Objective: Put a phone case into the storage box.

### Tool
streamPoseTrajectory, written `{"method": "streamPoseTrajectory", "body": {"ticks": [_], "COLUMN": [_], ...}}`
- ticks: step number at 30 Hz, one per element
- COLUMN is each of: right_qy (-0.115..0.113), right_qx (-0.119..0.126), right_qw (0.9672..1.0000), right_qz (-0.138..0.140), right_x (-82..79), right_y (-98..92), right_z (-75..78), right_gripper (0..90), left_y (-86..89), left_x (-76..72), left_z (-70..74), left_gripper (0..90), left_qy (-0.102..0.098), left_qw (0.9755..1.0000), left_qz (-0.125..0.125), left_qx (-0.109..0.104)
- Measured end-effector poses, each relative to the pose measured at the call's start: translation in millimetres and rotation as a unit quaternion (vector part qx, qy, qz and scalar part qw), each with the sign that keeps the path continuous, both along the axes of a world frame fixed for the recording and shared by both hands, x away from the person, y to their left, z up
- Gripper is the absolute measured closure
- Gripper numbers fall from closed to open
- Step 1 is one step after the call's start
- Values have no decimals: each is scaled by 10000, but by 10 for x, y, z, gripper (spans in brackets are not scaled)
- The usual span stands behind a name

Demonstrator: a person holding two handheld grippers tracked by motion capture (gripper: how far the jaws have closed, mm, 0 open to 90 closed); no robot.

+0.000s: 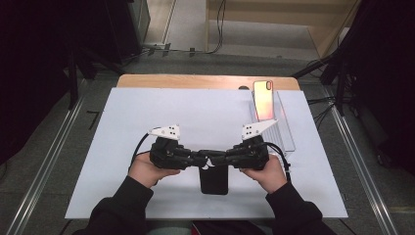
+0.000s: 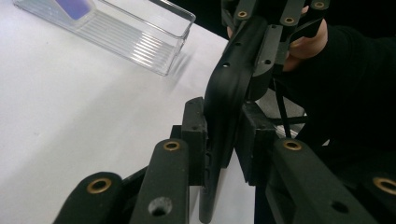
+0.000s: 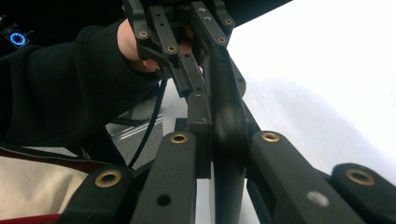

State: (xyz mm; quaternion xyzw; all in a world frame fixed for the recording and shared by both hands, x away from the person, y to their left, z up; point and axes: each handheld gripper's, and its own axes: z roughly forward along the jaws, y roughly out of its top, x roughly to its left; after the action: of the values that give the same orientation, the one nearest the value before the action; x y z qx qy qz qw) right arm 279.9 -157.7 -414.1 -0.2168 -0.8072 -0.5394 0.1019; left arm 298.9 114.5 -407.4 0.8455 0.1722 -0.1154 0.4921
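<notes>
A black phone case (image 1: pixel 214 182) is held edge-up just above the white sheet (image 1: pixel 147 112), near the front middle. My left gripper (image 1: pixel 203 157) comes in from the left and is shut on one side of it. My right gripper (image 1: pixel 221 157) comes in from the right and is shut on the other side. In the left gripper view the case (image 2: pixel 229 88) bends between the pads of my left gripper (image 2: pixel 223 140). In the right gripper view the case (image 3: pixel 225 88) stands thin and upright between the jaws of my right gripper (image 3: pixel 224 128).
A phone with an orange-pink back (image 1: pixel 263 100) leans upright in a clear ribbed plastic stand (image 1: pixel 285 131) at the back right. The same stand (image 2: pixel 140 37) appears at the top left of the left gripper view. The wooden table edge (image 1: pixel 195 81) runs behind the sheet.
</notes>
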Motion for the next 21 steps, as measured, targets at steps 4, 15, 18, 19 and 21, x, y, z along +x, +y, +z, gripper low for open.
{"method": "streamPoseTrajectory", "body": {"ticks": [4,15,18,19,21], "right_qy": [27,27,-44,-30,-32], "right_qx": [76,60,-151,-197,-170], "right_qw": [9999,9986,9964,9959,9958], "right_qz": [-71,-523,-828,-887,-895], "right_x": [14,22,17,17,20], "right_y": [-15,-17,-8,-10,-8], "right_z": [-2,0,-3,-7,-17], "right_gripper": [758,465,391,374,364], "left_y": [-4,78,127,132,135], "left_x": [4,48,72,74,76], "left_z": [19,63,84,87,93], "left_gripper": [772,773,773,772,772], "left_qy": [95,282,292,275,285], "left_qw": [9999,9992,9978,9974,9970], "left_qz": [0,281,599,664,721], "left_qx": [-66,-36,20,11,38]}}
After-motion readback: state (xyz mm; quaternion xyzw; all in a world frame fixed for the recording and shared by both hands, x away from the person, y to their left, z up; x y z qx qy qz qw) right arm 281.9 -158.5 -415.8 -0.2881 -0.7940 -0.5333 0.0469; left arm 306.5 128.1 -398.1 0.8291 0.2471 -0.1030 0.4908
